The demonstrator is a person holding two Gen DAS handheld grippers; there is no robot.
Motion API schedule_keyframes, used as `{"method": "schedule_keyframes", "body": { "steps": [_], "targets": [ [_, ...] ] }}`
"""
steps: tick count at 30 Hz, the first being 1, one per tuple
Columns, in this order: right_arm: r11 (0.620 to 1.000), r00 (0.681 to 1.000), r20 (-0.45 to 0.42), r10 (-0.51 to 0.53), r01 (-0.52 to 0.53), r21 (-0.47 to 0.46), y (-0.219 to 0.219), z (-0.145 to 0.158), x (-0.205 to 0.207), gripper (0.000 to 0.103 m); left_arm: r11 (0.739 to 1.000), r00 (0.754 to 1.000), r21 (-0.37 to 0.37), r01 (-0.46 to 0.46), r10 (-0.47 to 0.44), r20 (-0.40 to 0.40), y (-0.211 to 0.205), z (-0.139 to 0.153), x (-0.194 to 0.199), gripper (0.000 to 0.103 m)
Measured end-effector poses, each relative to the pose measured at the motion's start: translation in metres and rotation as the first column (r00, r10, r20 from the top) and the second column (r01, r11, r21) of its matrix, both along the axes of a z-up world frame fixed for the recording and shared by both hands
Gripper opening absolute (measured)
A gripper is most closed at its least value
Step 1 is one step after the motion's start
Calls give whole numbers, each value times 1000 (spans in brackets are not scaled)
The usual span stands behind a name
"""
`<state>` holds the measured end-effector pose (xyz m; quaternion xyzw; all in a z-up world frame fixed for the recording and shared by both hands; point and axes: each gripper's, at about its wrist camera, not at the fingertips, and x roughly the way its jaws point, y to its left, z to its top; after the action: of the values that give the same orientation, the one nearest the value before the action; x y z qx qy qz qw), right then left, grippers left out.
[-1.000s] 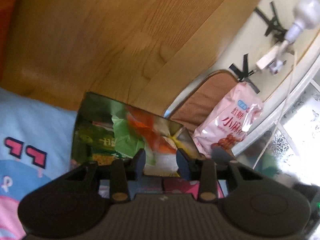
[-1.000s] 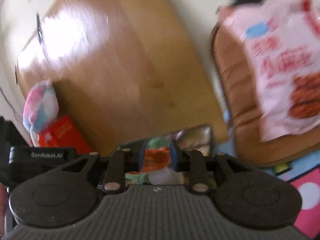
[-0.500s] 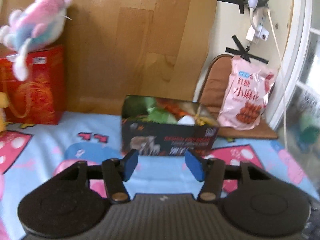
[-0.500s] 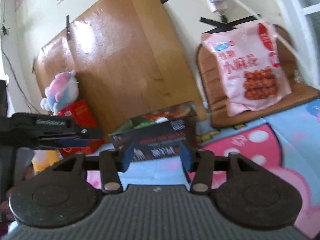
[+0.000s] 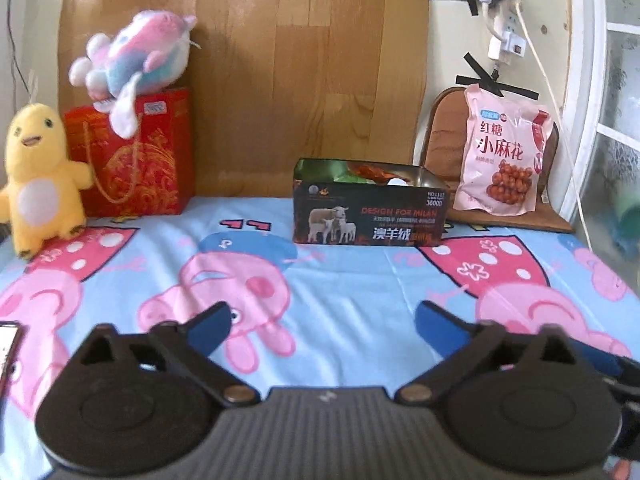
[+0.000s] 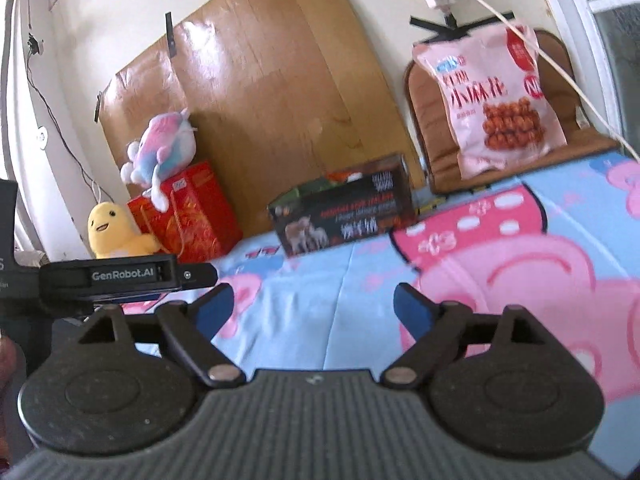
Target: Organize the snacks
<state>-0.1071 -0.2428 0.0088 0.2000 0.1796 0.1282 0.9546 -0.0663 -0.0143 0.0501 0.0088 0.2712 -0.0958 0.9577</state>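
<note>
A bed covered by a blue cartoon-pig sheet (image 5: 352,280) carries everything. On it stand a black snack box (image 5: 368,216), a red gift bag (image 5: 132,160), a yellow chick plush (image 5: 38,172) and a brown cushion (image 5: 444,136).

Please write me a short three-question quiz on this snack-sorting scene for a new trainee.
1. True or false: the pink snack bag lies inside the black box.
2. Which toy sits on the red gift bag: A the yellow chick plush, B the pink-and-blue plush?
3. What is between the pads of the left claw and of the right claw?

Key: 1 false, it leans on the brown cushion beside the box. 2 B. 3 Nothing; both have just been opening and stand open over the cartoon sheet.
</note>
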Motion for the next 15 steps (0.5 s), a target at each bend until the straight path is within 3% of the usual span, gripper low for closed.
{"method": "schedule_keyframes", "body": {
  "steps": [6,15],
  "targets": [
    [998,999,-46,12,-10,58,1,4,-20,94,1000,1000,3,2,-2,27,7,3,-30,103],
    [999,999,-38,0,2,46,6,7,-44,96,1000,999,-9,-16,16,52,18,9,-50,103]
  ]
}}
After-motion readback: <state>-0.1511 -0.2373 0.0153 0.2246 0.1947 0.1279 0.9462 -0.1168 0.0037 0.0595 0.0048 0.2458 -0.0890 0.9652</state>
